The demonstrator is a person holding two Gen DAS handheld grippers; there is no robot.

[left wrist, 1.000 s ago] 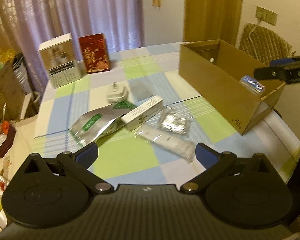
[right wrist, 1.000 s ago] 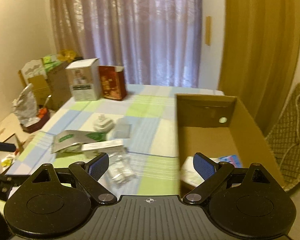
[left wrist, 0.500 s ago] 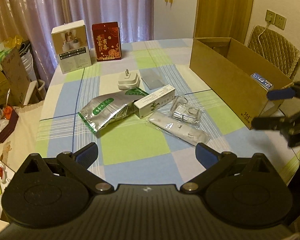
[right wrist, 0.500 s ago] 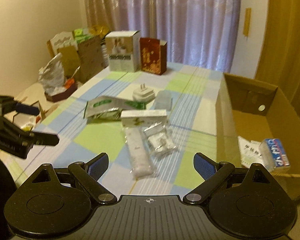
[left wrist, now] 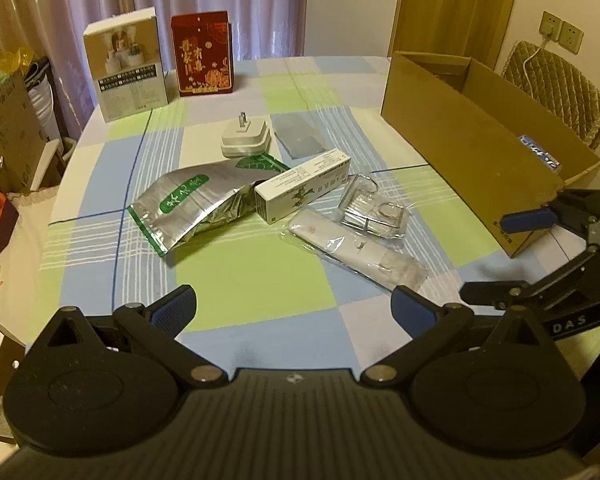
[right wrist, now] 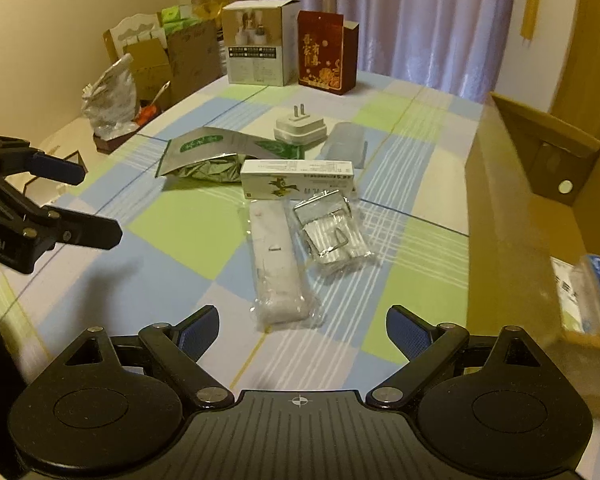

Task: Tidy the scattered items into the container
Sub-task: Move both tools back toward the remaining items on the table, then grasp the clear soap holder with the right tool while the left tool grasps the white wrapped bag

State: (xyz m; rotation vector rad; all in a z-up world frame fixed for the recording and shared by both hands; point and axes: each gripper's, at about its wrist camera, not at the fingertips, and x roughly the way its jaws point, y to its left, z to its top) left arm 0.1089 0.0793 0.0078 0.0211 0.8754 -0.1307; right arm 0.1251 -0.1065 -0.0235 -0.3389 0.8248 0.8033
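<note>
Right hand-held gripper (right wrist: 302, 330) hangs open and empty, as does the left (left wrist: 294, 306) — lower yours straight over the long clear packet (right wrist: 278, 264), then pinch across its width.

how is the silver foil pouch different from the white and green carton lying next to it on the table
The silver foil pouch is soft, crinkled and shiny; the white and green carton is a rigid, matte, straight-edged box. The pouch is the wider and flatter of the two, while the carton is long and narrow. The pouch carries a green oval label; the carton has a green plant picture and printed text. Both lie flat on the checked tablecloth, outside the cardboard box, touching at one end.
</note>
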